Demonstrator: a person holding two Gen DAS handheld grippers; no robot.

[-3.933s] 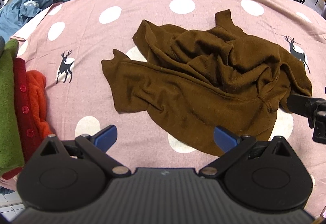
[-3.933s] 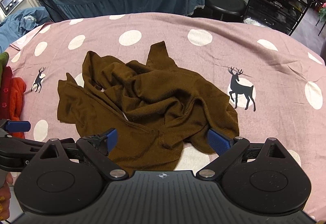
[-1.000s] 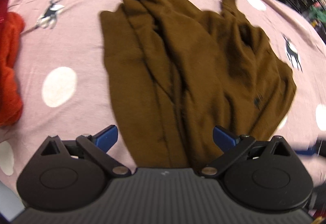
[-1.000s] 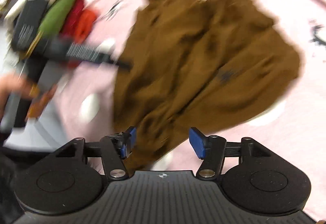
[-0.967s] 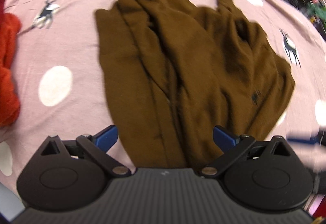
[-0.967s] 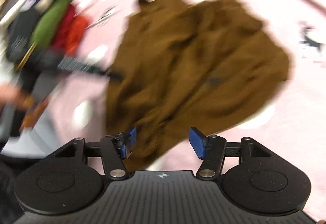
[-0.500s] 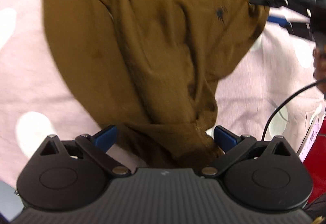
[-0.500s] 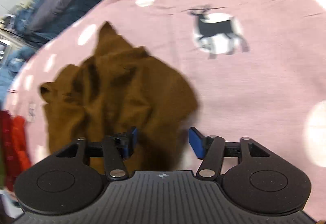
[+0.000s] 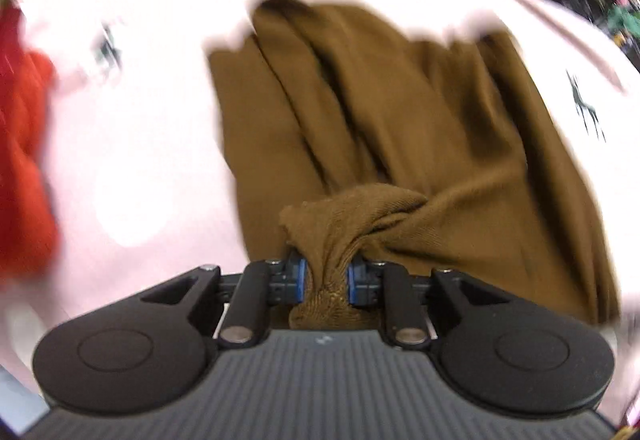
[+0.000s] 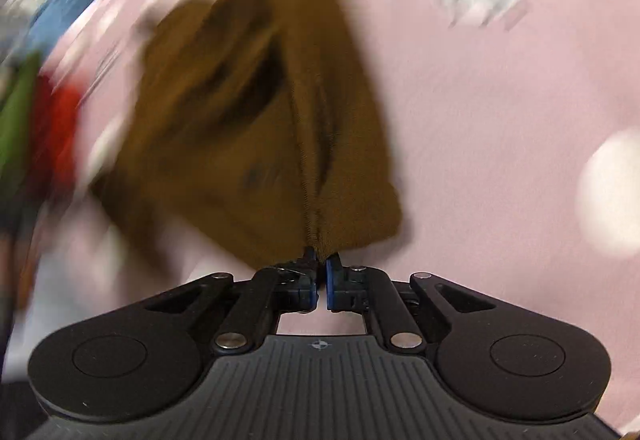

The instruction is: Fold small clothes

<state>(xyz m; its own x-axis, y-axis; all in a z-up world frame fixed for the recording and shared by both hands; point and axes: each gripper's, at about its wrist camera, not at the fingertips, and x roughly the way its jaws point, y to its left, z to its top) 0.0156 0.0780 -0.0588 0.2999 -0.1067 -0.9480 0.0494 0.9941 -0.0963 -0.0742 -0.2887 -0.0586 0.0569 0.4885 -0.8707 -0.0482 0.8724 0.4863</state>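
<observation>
Both tools now pinch the brown sweater (image 9: 400, 127): the left tool (image 9: 325, 276) grips a bunched edge, and the right tool (image 10: 321, 272), open a moment ago, has closed on another edge. The sweater lies on the pink dotted cloth (image 10: 500, 111), ready for spreading.

No writing, label, brand or number can be read anywhere from where I stand. The right hand-held gripper (image 10: 321, 272) carries only a small crosshair mark on its ribbed grey housing, and the left hand-held gripper (image 9: 324, 276) has a faint pale mark in the same spot, too blurred to make out. The pink spotted cloth (image 9: 152, 127) over the surface bears black deer figures, which are pictures and not letters. The shelves at the far right edge are smeared by motion and show nothing legible.
</observation>
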